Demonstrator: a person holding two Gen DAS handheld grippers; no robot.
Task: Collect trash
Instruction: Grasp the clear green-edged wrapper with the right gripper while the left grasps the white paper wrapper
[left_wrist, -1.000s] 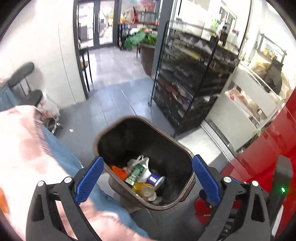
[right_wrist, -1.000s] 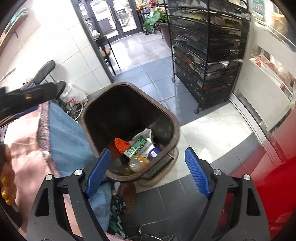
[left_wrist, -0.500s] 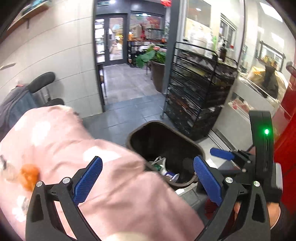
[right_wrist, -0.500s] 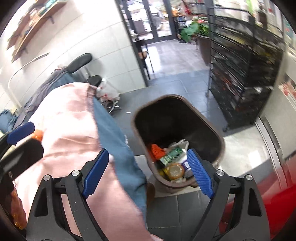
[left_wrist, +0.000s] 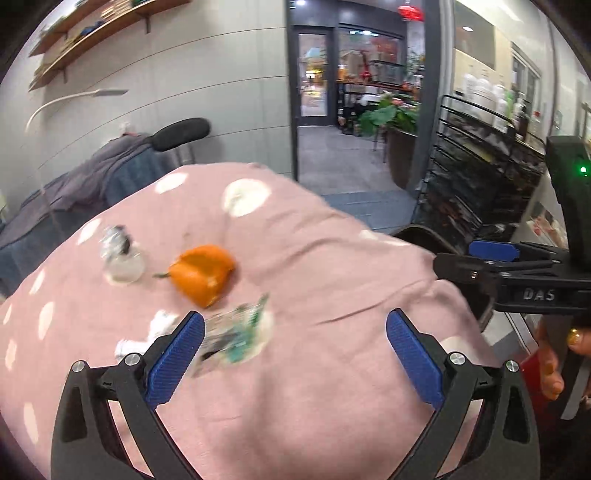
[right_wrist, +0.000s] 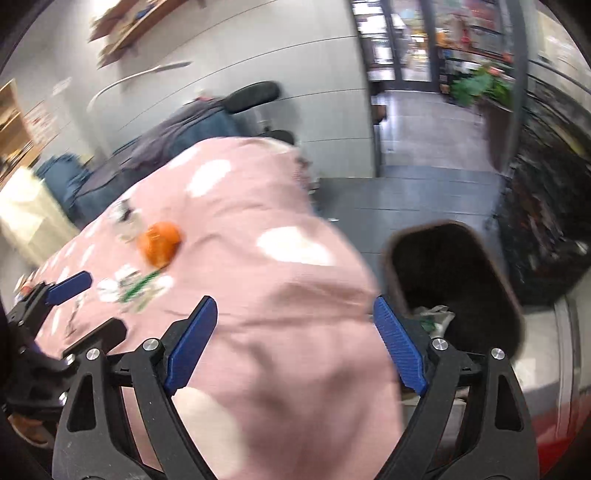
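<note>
Both grippers are empty, fingers wide apart, and more trash waits on the pink cloth (left_wrist: 332, 258). The left gripper (left_wrist: 295, 354) points down at a blurry wrapper (left_wrist: 236, 332), maybe plastic; next it must close on that. The orange scrap (left_wrist: 201, 275) lies just beyond. The right gripper (right_wrist: 293, 347) hangs beside the bin (right_wrist: 454, 273).

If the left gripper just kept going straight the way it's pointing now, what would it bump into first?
Most likely the pink spotted cloth, which fills the space between the open fingers of the left gripper. The crumpled green-and-white wrapper lies just left of that line; depth is hard to judge.
</note>
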